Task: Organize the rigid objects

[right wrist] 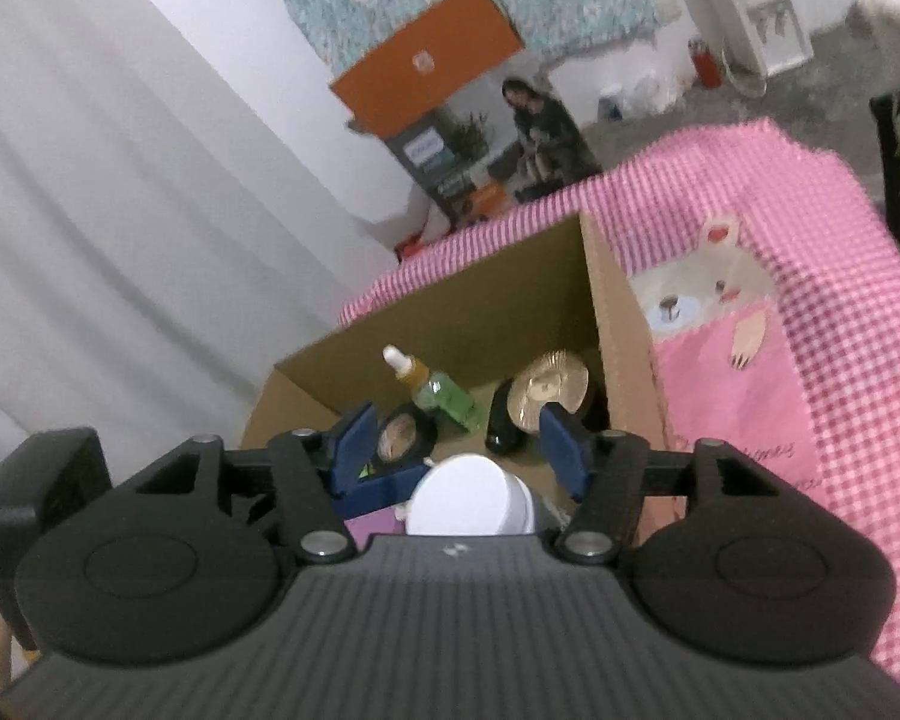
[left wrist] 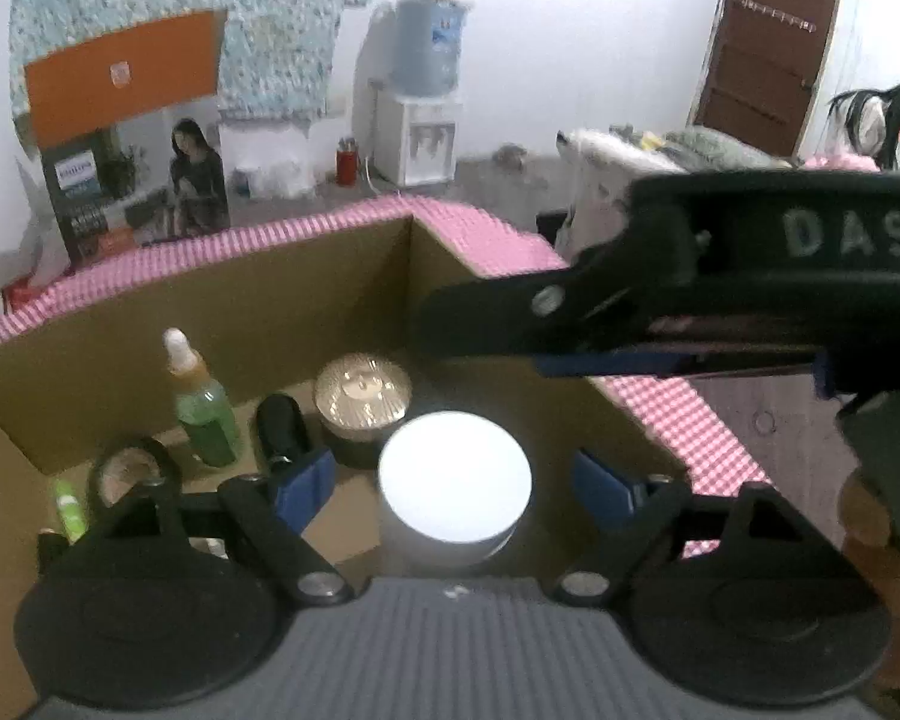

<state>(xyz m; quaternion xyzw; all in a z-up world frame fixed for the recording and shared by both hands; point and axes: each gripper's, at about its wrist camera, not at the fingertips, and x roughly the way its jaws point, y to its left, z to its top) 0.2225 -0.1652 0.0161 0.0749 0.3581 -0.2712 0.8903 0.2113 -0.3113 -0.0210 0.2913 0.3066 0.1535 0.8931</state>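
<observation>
A white round jar stands in the cardboard box, low in the left wrist view. My left gripper is open around it, its blue pads a little off either side. One black finger of my right gripper reaches in from the right above the jar. In the right wrist view the right gripper is open over the box, nothing pressed between its pads, the white jar just under them. A green bottle, a gold-lidded jar and a black item stand farther back.
The box rests on a pink checked cloth with a bear picture. A round compact and a small green tube lie at the box's left. An orange-topped carton, a water dispenser and a brown door stand beyond.
</observation>
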